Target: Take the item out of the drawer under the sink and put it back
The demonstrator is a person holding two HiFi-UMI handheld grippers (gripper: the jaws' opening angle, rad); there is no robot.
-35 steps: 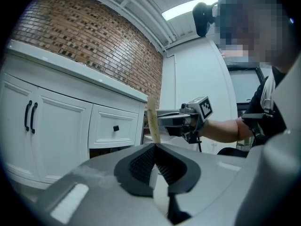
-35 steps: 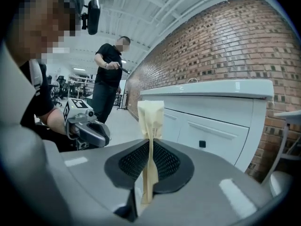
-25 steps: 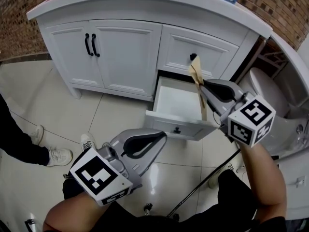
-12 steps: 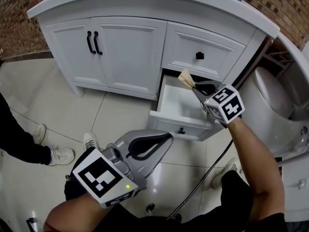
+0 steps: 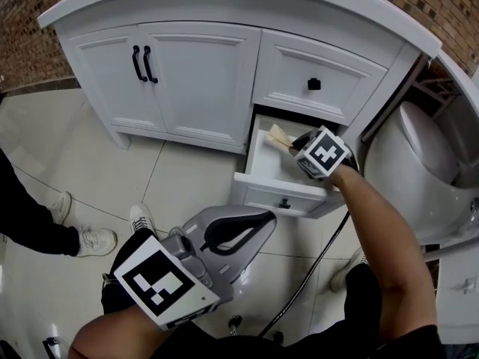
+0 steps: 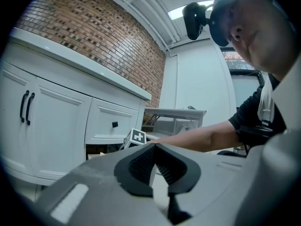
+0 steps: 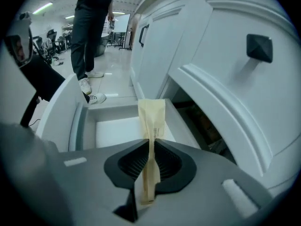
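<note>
The lower drawer (image 5: pixel 251 158) of the white sink cabinet stands pulled out, and its white inside (image 7: pixel 77 121) shows nothing lying in it. My right gripper (image 5: pixel 293 142) hangs low over the drawer's back part, shut on a flat tan paper packet (image 5: pixel 278 135). In the right gripper view the packet (image 7: pixel 151 121) is pinched edge-on between the pads of the right gripper (image 7: pixel 149 142), its free end pointing along the drawer. My left gripper (image 5: pixel 263 219) is held near my body, well short of the drawer. Seen in the left gripper view, the left gripper (image 6: pixel 154 146) is shut with nothing in it.
Above the open drawer is a closed one with a black knob (image 5: pixel 314 84). Double doors with black handles (image 5: pixel 141 64) lie to the left. A toilet (image 5: pixel 419 170) stands close on the right. A bystander's shoes (image 5: pixel 93 240) are on the tiled floor at left; a black cable (image 5: pixel 314 264) crosses below.
My right gripper has gone down and forward with the packet, from above the drawer's front to low over its back part. The packet has tipped from near upright to lower. The left gripper has barely moved.
</note>
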